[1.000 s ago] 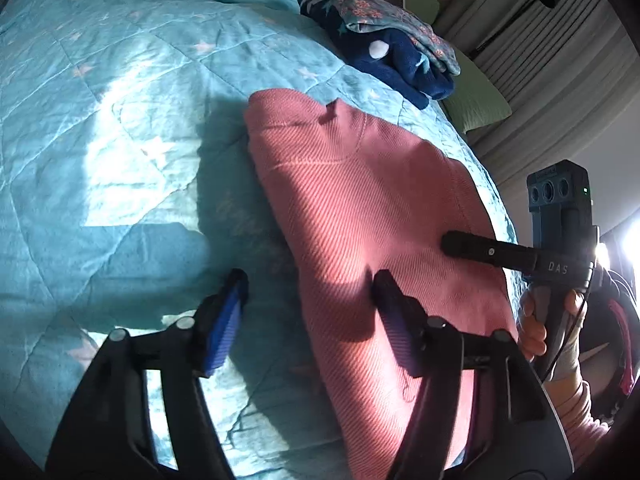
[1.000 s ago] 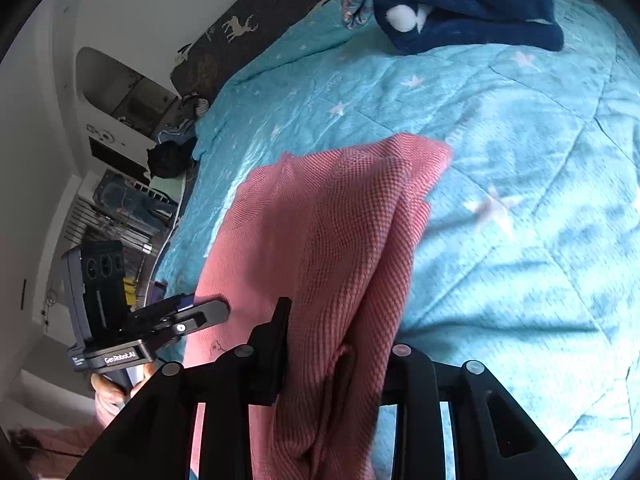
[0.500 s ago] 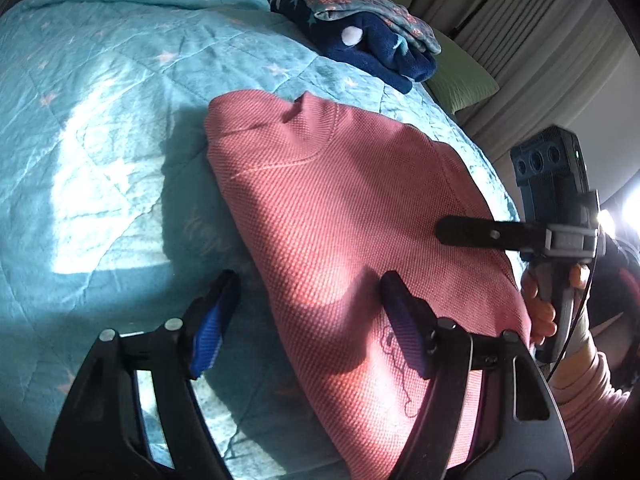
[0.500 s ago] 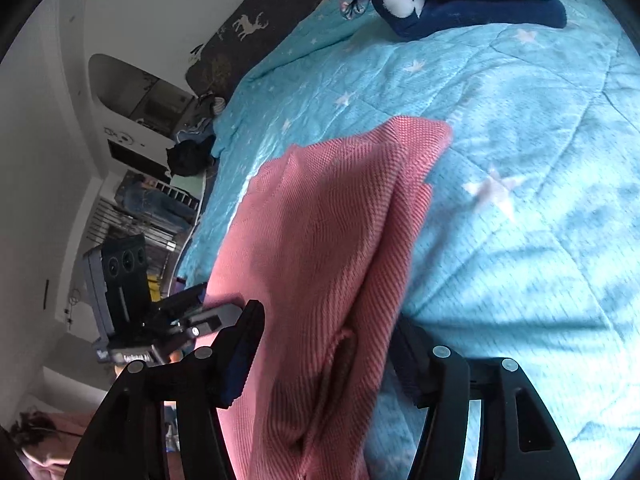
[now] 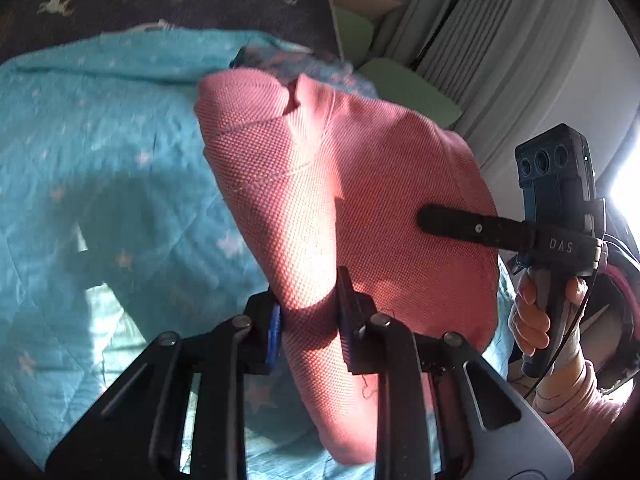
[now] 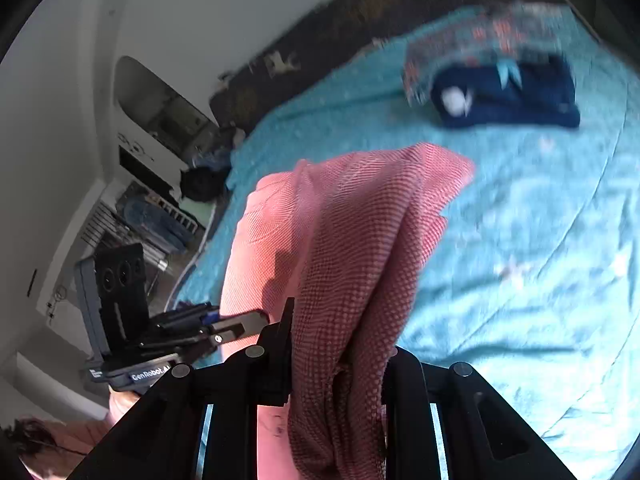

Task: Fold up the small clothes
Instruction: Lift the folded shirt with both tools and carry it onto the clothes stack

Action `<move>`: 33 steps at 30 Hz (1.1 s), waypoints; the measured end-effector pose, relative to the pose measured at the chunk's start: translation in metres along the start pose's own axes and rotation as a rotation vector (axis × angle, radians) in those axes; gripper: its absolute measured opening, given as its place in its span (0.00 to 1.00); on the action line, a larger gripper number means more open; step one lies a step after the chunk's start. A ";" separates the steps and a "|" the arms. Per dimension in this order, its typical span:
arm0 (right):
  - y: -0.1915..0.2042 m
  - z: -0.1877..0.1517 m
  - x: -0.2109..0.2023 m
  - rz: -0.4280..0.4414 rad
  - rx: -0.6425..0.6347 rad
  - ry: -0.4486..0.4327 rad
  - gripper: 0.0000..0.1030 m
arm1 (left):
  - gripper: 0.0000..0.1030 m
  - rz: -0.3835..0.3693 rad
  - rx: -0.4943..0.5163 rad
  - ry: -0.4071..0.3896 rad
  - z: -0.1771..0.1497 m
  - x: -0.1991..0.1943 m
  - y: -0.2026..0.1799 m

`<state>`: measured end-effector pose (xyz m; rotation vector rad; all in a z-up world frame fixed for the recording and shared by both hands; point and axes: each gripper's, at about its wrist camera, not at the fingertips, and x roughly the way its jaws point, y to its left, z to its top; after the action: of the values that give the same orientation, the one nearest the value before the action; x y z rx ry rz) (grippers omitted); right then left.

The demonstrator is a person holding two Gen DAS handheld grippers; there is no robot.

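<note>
pink garment (image 5: 360, 200) pinched between both grippers' fingers (image 5: 347, 300)

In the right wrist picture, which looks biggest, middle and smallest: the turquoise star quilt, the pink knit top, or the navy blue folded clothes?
1. Turquoise star quilt
2. Pink knit top, though nearness to the camera inflates it
3. Navy blue folded clothes

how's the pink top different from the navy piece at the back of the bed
The pink top is raised off the blue quilt, clamped by the left tongs and right tongs; the navy piece lies on the quilt untouched. The pink top hangs opened out in loose folds, while the navy piece is a compact bundle under a floral garment. The pink top is plain; the navy piece has a white spot. Both are soft clothes.
</note>
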<state>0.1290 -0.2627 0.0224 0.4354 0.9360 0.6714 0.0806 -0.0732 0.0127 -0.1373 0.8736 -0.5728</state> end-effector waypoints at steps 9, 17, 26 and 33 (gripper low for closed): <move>0.045 0.035 -0.057 -0.047 -0.104 -0.190 0.20 | 0.22 0.015 0.131 -0.139 0.061 -0.036 -0.045; 0.063 0.120 -0.099 -0.133 -0.178 -0.298 0.20 | 0.22 0.033 0.193 -0.192 0.176 -0.036 -0.070; 0.040 0.252 -0.090 -0.154 -0.138 -0.373 0.20 | 0.22 0.146 0.236 -0.270 0.319 0.003 -0.062; -0.067 0.313 -0.001 -0.279 0.025 -0.263 0.23 | 0.34 0.190 0.056 -0.075 0.332 0.154 0.027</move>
<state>0.4160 -0.3295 0.1485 0.3953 0.7375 0.3386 0.4207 -0.1701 0.1117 -0.0237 0.7873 -0.4116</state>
